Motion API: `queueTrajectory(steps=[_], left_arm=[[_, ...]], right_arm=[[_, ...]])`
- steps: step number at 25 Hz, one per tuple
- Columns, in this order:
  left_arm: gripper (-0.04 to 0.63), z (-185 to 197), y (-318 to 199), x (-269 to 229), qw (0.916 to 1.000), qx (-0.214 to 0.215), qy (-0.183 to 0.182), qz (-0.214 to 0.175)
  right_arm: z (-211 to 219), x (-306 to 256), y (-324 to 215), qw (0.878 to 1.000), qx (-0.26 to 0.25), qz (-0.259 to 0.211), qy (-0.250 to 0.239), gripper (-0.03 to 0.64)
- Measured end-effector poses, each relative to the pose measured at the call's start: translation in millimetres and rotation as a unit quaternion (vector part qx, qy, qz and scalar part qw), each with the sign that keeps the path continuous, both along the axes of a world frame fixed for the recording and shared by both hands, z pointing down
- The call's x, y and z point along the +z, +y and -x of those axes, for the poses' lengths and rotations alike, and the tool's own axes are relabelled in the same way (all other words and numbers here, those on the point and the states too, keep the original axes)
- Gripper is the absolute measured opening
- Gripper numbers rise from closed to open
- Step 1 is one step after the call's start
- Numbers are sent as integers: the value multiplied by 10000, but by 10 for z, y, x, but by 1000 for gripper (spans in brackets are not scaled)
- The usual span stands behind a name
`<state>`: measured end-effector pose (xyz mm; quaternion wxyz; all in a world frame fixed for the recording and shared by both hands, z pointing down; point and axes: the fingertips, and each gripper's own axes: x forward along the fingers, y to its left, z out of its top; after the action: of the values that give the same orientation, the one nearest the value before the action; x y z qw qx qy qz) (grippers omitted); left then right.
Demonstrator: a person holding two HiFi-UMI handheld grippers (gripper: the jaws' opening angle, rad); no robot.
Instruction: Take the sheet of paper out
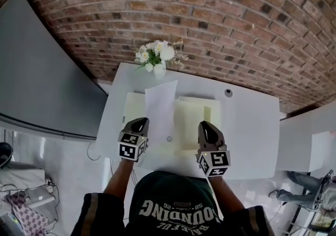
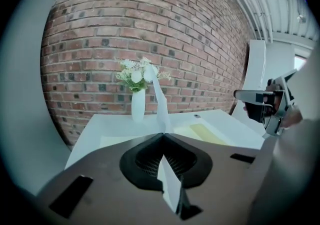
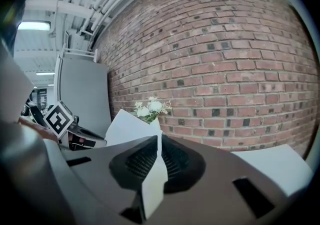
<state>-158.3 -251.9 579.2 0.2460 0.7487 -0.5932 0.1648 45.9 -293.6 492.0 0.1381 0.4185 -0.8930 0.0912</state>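
**A:** Your paper (image 1: 161,111) is up off the bench (image 1: 252,130), over its middle. Its long axis runs straight away from you, from your left hand-held gripper (image 1: 139,123) toward the vase (image 1: 159,70). The far end points at the brick wall (image 1: 220,25).

**B:** In the left gripper view you see the paper (image 2: 161,104) almost edge-on. It climbs from the jaw tips with its top leaning left across the vase (image 2: 138,105). That left hand-held gripper (image 2: 163,134) is pinching the paper, jaws pressed on its left edge near the end closest to you.

**A:** Your right hand-held gripper (image 1: 206,126) has its jaws pressed together too. In the right gripper view a white sliver (image 3: 152,179) sits in the seam between them, and you cannot tell what it belongs to. The paper (image 3: 127,128) shows well off to its left.

**B:** Both your forearms (image 1: 118,177) reach forward from your body. You hold the two hand-held grippers side by side over the near part of the bench, apart, both pointing toward the wall. The paper's near end lies between them.

**A:** By count, you have one paper, two hand-held grippers and one vase of white flowers. A pale yellow panel (image 1: 134,106) lies flat to the left of the paper, and a second panel (image 1: 194,119) lies to its right.
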Motion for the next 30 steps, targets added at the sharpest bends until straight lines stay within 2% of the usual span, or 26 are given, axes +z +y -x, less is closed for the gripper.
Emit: queueTrajectory(steps=[4, 15, 30], left_arm=[[12, -45, -48, -158, 9998, 30, 41, -188], [12, -217, -115, -436, 9976, 247, -166, -621], [12, -347, -226, -551, 9964, 414, -49, -738]], right_arm=[[-35, -46, -19, 9999, 86, -54, -30, 72], [-107, -128, -21, 9996, 214, -134, -107, 71], [-94, -128, -26, 9997, 184, -124, -116, 72]])
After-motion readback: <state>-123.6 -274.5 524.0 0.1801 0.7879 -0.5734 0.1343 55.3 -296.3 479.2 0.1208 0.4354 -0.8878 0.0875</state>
